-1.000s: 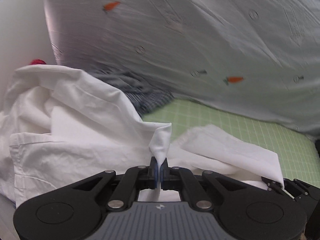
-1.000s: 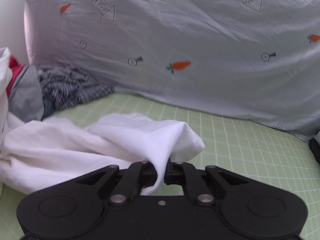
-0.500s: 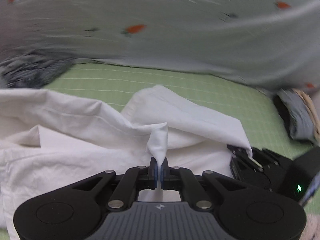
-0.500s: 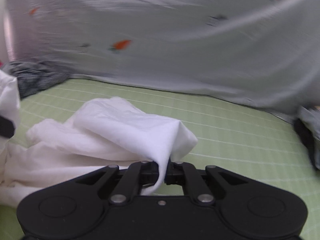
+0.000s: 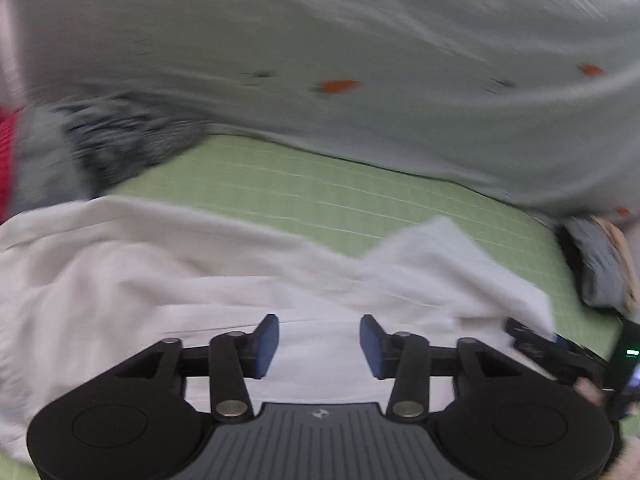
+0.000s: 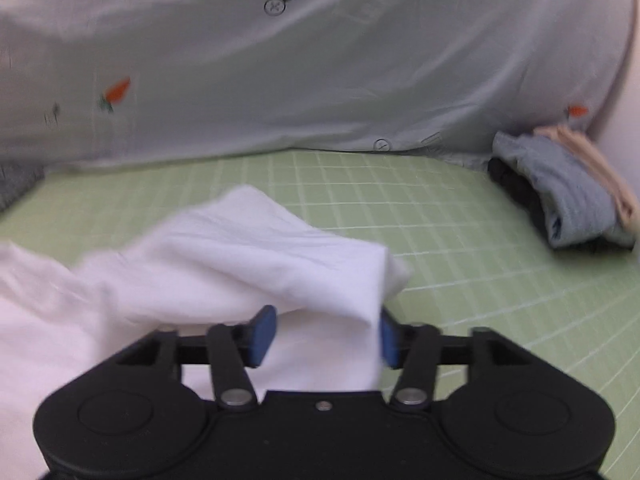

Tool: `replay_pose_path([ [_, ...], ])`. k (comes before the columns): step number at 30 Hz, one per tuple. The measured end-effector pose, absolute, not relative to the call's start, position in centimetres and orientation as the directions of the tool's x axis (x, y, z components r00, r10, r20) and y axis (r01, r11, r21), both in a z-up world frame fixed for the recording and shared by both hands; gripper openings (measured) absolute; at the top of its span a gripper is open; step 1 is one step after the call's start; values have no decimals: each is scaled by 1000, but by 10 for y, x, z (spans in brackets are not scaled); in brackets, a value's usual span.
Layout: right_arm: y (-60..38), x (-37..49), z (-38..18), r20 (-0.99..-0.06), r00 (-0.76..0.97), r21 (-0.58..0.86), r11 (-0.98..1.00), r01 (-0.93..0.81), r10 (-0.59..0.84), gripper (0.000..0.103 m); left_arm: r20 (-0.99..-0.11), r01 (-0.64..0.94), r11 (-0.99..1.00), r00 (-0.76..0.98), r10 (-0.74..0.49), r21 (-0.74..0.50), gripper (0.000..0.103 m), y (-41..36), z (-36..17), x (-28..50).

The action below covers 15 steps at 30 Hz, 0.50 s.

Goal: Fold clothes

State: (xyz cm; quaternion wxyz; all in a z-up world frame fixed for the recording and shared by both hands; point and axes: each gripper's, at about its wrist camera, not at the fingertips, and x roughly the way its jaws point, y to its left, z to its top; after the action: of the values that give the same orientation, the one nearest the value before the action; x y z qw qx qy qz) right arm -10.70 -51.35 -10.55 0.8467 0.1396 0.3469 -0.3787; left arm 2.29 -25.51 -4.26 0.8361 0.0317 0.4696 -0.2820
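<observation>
In the left wrist view, the left gripper (image 5: pixel 319 340) has its jaws opening, blue pads apart and pressing on nothing; the white garment (image 5: pixel 168 280) lies slack beneath and beyond them, released. The garment spreads from nine o'clock across the centre to a raised fold near three o'clock, resting on the green grid mat (image 5: pixel 304 188). At ten o'clock sits a blurred pile of dark checked clothing (image 5: pixel 128 140), with something red at the frame edge. A pale sheet printed with carrots (image 5: pixel 320 60) fills the top. The right gripper (image 5: pixel 532 336) shows at four o'clock, at the fold's edge.

In the right wrist view, the right gripper (image 6: pixel 322 334) is likewise opening; a corner of the white garment drapes between and over its pads, loose rather than pinched. At two o'clock a small stack of folded clothes (image 6: pixel 568 196) rests on the mat.

By my reading, some pieces are already folded, this white garment has just been laid down and still needs its folds, and the pile at the left remains untouched.
</observation>
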Motion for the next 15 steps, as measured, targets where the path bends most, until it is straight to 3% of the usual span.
replay_pose_path([
  [3,-495,-100,-105,-704,497,74,643,762,-508,78,-843,391,915,455,-286,-99,54,-205,-63,41],
  [8,-449,-95,-102,-699,492,99,612,785,-518,81,-882,262,965,452,-134,-12,55,-124,-93,65],
  [12,-417,-88,-114,-738,500,104,656,748,-454,84,-909,195,980,401,-112,-35,56,-78,-116,76],
  [15,-406,-87,-135,-797,498,195,635,748,-342,87,-922,186,978,355,-155,-92,57,-63,-131,80],
])
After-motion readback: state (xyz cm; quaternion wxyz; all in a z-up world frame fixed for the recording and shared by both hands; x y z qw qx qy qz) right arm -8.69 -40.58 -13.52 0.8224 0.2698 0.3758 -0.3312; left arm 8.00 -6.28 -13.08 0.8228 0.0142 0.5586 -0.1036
